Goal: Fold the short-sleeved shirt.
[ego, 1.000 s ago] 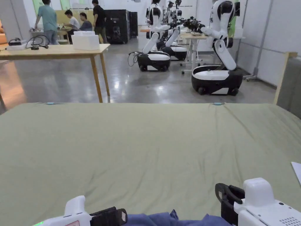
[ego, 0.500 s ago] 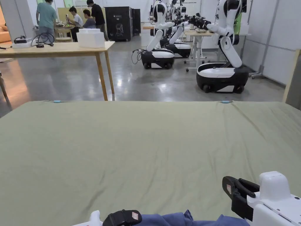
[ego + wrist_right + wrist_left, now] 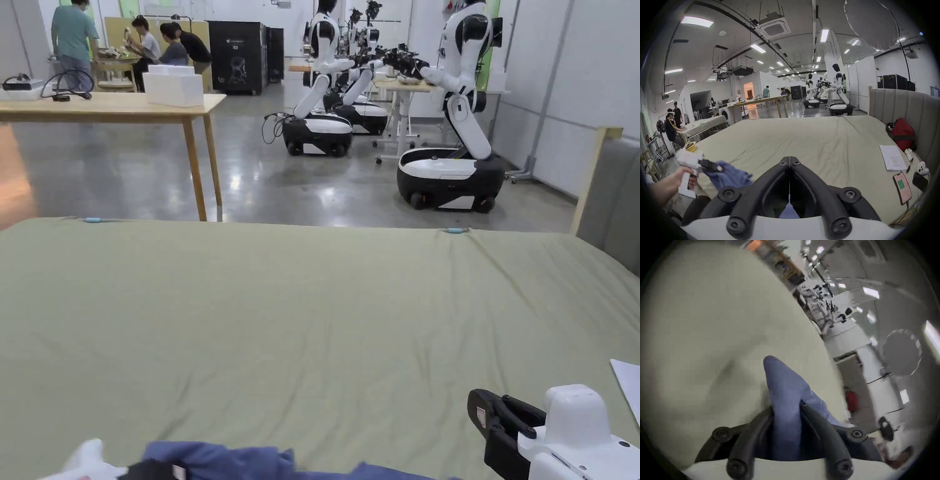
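Observation:
A blue short-sleeved shirt [image 3: 250,462] lies bunched at the near edge of the olive-green bed sheet [image 3: 312,312]. My left gripper [image 3: 786,407] is shut on a fold of the shirt [image 3: 781,386], which sticks out past the jaw tips. In the right gripper view a hand holds that left gripper [image 3: 718,168] at the left, with the shirt [image 3: 727,177] hanging from it. My right gripper [image 3: 790,158] is shut, tips touching with nothing between them. In the head view the right gripper [image 3: 481,406] sits low on the right, beside the shirt.
A sheet of paper [image 3: 891,157], a phone [image 3: 902,185] and a red bag [image 3: 902,133] lie along the bed's right side by the grey headboard [image 3: 612,200]. Wheeled robots [image 3: 450,169] and a wooden table [image 3: 112,103] stand beyond the bed's far edge.
My left gripper has moved left with the shirt, dragging the blue bunch leftward along the near edge. The right gripper has stayed about where it was.

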